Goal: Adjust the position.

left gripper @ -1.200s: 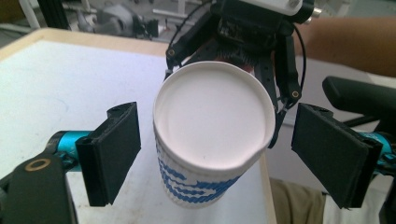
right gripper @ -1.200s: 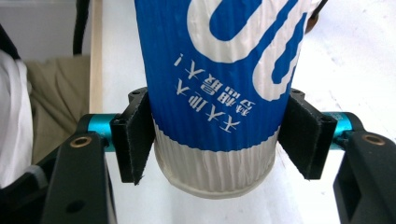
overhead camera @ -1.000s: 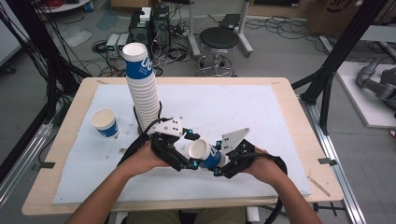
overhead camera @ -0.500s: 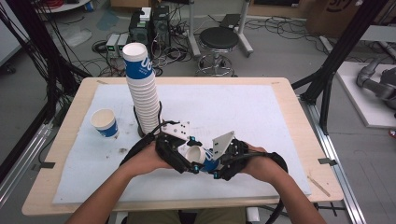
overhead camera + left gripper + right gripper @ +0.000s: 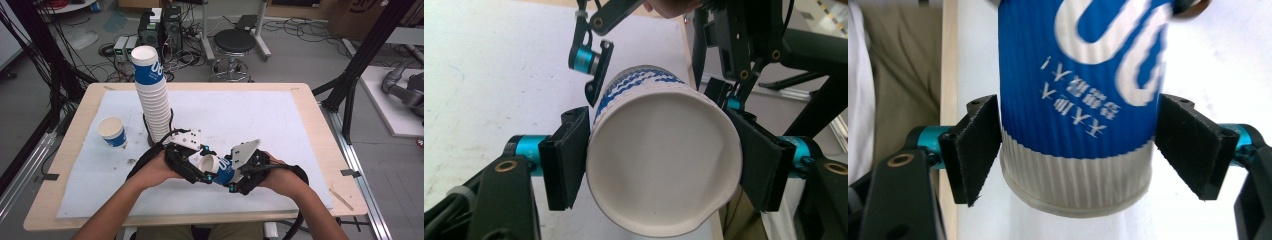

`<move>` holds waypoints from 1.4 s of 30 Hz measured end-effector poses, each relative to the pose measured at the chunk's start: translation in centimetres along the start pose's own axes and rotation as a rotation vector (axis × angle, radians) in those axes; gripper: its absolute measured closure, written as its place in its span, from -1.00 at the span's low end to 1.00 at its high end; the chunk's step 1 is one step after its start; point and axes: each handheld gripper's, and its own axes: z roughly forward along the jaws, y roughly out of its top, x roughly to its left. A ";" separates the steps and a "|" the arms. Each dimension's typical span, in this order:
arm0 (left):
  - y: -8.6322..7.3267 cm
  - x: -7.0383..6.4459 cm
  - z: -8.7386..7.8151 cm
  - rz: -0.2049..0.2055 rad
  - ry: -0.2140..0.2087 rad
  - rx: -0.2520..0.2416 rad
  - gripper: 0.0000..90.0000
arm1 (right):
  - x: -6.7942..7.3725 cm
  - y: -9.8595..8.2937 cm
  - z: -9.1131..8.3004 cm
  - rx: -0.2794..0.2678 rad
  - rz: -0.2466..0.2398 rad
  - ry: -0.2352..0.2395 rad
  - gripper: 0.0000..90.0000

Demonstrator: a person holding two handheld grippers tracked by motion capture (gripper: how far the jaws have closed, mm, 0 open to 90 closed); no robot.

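A blue-and-white paper cup [image 5: 218,168] is held on its side above the near part of the white mat [image 5: 280,130], between the two grippers, with its open mouth turned toward the left one. In the left gripper view, the cup rim [image 5: 664,162] is pressed from both sides by the pads of the left gripper [image 5: 664,165], so that tool is clamped on the mouth end (a small dent is seen at the lower right of the rim). In the right gripper view, the base end of the cup [image 5: 1078,125] is flanked by the pads of the right gripper [image 5: 1078,150]; the left pad touches the cup wall, while a narrow gap is seen at the right pad, so the jaws stand apart. Beyond the hands, a tall stack of cups [image 5: 152,97] stands upright on the mat, and a single cup [image 5: 112,132] stands well to its left. The mat is carried by a wooden table [image 5: 320,125].
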 end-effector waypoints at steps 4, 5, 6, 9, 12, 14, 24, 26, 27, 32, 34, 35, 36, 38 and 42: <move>-0.4 0.1 -0.3 -0.007 0.002 -0.036 -0.33 | -0.2 -0.4 -1.2 -0.139 0.049 0.002 -0.55; -0.6 0.1 -0.3 -0.011 0.003 -0.046 -0.33 | -0.2 -0.5 -1.4 -0.160 0.053 -0.008 -0.55; -0.7 0.1 -0.4 -0.012 0.002 -0.055 -0.33 | -0.2 -0.6 -1.6 -0.177 0.060 -0.014 -0.55; -1.2 0.3 -0.6 -0.019 0.011 -0.080 -0.33 | -0.2 -1.1 -2.1 -0.241 0.091 -0.033 -0.55; -1.7 0.3 -0.7 -0.029 0.025 -0.109 -0.33 | -0.4 -1.9 -2.5 -0.321 0.136 -0.051 -0.55; -2.0 0.3 -0.8 -0.033 0.035 -0.130 -0.33 | -0.4 -2.4 -2.7 -0.356 0.187 -0.071 -0.55; -3.6 0.7 -1.6 -0.067 0.082 -0.244 -0.33 | -0.2 -4.8 -2.7 -0.467 0.326 -0.130 -0.55; -3.9 0.7 -1.7 -0.073 0.088 -0.266 -0.33 | -0.1 -5.2 -2.6 -0.476 0.340 -0.139 -0.55; -4.0 0.8 -1.7 -0.076 0.088 -0.283 -0.33 | -0.1 -5.3 -2.6 -0.480 0.350 -0.140 -0.55; -4.4 0.7 -1.8 -0.090 0.083 -0.331 -0.33 | 0.2 -6.2 -2.2 -0.501 0.381 -0.144 -0.55; -4.4 0.6 -1.8 -0.089 0.082 -0.336 -0.33 | 0.3 -6.4 -2.0 -0.507 0.387 -0.143 -0.55; -4.4 0.6 -1.8 -0.088 0.079 -0.340 -0.33 | 0.3 -6.5 -1.9 -0.505 0.390 -0.144 -0.55; -4.5 0.6 -1.7 -0.089 0.079 -0.345 -0.33 | 0.3 -6.6 -1.9 -0.508 0.392 -0.139 -0.55; -4.5 0.6 -1.8 -0.088 0.079 -0.350 -0.33 | 0.3 -6.7 -1.8 -0.512 0.394 -0.140 -0.55; -4.5 0.5 -1.8 -0.091 0.073 -0.373 -0.33 | 0.4 -7.0 -1.6 -0.514 0.403 -0.132 -0.55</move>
